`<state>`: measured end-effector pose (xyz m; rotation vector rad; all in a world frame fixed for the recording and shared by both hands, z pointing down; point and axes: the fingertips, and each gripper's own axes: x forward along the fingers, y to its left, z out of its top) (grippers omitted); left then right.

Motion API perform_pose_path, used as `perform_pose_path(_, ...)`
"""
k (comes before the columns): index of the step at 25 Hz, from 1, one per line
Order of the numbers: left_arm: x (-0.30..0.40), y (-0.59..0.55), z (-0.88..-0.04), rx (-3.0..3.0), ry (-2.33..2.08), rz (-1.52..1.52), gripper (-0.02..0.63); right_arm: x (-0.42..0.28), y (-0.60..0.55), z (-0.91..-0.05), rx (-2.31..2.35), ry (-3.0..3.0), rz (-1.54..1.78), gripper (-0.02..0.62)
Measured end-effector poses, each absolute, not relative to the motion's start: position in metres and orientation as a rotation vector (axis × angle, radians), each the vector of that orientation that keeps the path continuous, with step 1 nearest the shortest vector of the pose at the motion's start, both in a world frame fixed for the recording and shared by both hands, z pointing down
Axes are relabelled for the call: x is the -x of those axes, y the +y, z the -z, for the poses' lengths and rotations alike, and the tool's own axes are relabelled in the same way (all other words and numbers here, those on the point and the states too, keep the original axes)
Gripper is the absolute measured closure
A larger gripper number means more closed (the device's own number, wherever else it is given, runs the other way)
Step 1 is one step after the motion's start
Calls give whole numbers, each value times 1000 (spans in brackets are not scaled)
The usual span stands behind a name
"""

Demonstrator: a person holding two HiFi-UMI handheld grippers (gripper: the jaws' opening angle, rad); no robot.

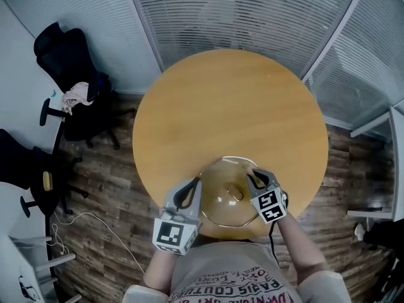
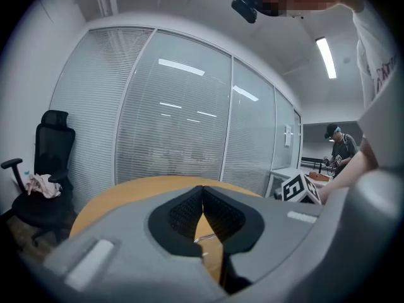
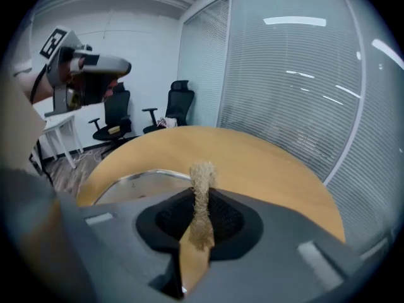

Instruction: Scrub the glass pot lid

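Fingers (image 3: 170, 223) of our right gripper (image 3: 202, 196) are clenching one tan, fibrous scrubber (image 3: 202, 172), and its frayed end is poking up past their tips. We are pressing the two fingers (image 2: 183, 214) of our left gripper (image 2: 202, 191) together at the tips. We are seeing nothing clamped between them, and only a sliver of metal rim is showing through the gap beneath.

One glass pot lid (image 1: 221, 204) is lying near the edge of the round wooden counter (image 1: 227, 100) closest to us, with its single knob (image 1: 235, 192) facing up. From the head view, we are flanking it with both grippers. The left gripper (image 1: 191, 188) is sitting at the lid's left rim, and the right gripper (image 1: 255, 175) is sitting over its right rim. In the right gripper view, the lid (image 3: 136, 185) is resting just left of the scrubber.

Further out, two black office chairs (image 1: 66, 74) (image 1: 25, 169) are standing on the wood floor to our left. One of them is carrying a pink cloth (image 1: 77, 95). Glass walls with blinds (image 1: 252, 17) are curving round behind the counter.
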<state>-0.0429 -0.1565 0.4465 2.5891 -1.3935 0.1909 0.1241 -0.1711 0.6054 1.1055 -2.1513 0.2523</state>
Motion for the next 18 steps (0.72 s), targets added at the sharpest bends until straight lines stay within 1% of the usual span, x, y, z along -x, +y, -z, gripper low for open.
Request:
perform_pose_path(4, 53, -154, -461, -2536, -1431, -225, 598, -109, -171, -644, -858, -2127, -127, 532)
perform_pose_path(9, 66, -151, -474, -2450, -1472, -269, 598, -81, -167, -660, -591, -2160, 1, 532)
perform_pose_path(18, 70, -142, -475, -2391, -1542, -318, 598, -74, -156, -686, -236, -2031, 243, 532)
